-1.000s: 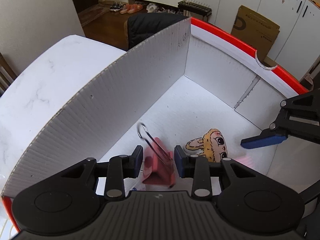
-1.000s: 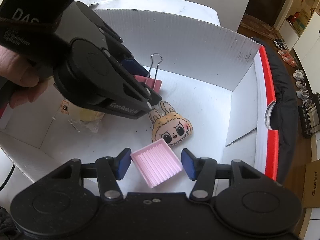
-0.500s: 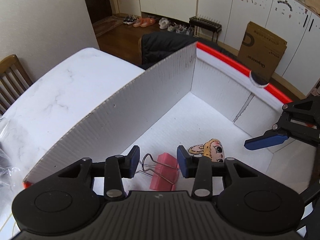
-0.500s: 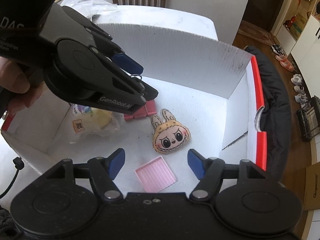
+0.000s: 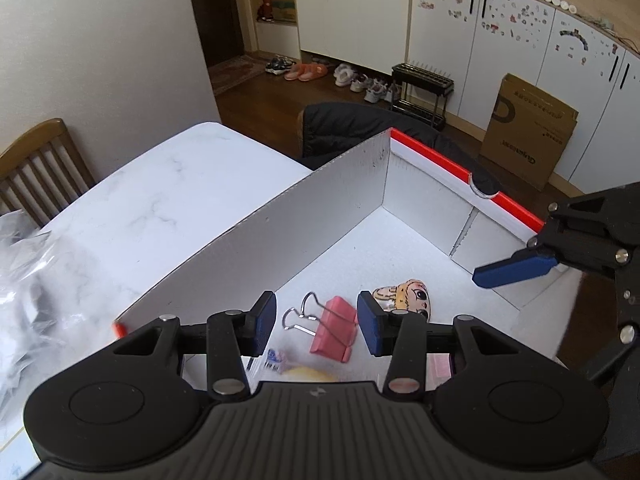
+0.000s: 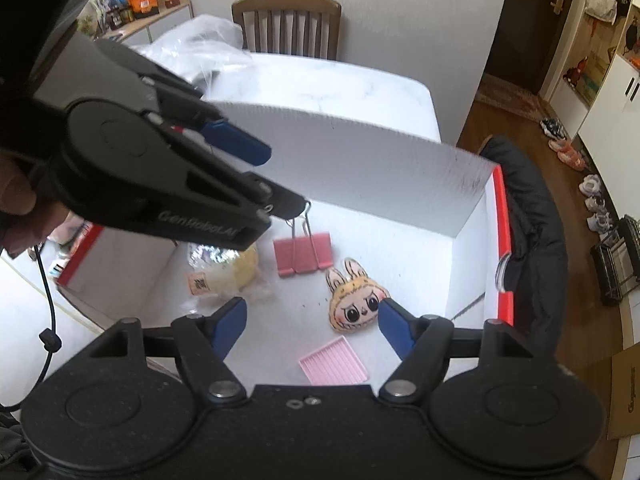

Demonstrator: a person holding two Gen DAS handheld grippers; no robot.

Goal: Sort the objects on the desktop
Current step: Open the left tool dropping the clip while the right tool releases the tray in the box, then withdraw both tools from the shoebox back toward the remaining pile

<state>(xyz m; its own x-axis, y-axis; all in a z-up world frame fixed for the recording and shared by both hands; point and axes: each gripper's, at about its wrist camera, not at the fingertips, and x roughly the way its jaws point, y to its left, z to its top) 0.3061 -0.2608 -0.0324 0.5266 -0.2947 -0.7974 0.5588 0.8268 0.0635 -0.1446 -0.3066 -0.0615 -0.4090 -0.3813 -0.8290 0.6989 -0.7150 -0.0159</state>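
A white box with a red rim (image 5: 440, 160) (image 6: 502, 216) stands on the marble table. On its floor lie a pink binder clip (image 5: 334, 330) (image 6: 303, 254), a yellow bunny-face charm (image 5: 404, 294) (image 6: 356, 304), a pink ridged card (image 6: 333, 362) and a yellow item in clear wrap (image 6: 230, 276) (image 5: 300, 370). My left gripper (image 5: 316, 322) is open and empty, high above the clip. My right gripper (image 6: 312, 330) is open and empty, above the card and charm. One right fingertip (image 5: 512, 270) shows in the left wrist view.
A clear plastic bag (image 5: 28, 272) (image 6: 192, 50) lies on the table (image 5: 160, 192) beyond the box. A wooden chair (image 6: 286, 24) (image 5: 38, 164) stands at the table's far side. A black jacket (image 5: 360, 128) (image 6: 532, 216) hangs beside the box.
Both grippers have risen away from the box floor. The binder clip left the left gripper and lies flat. The pink card left the right gripper and lies on the floor.
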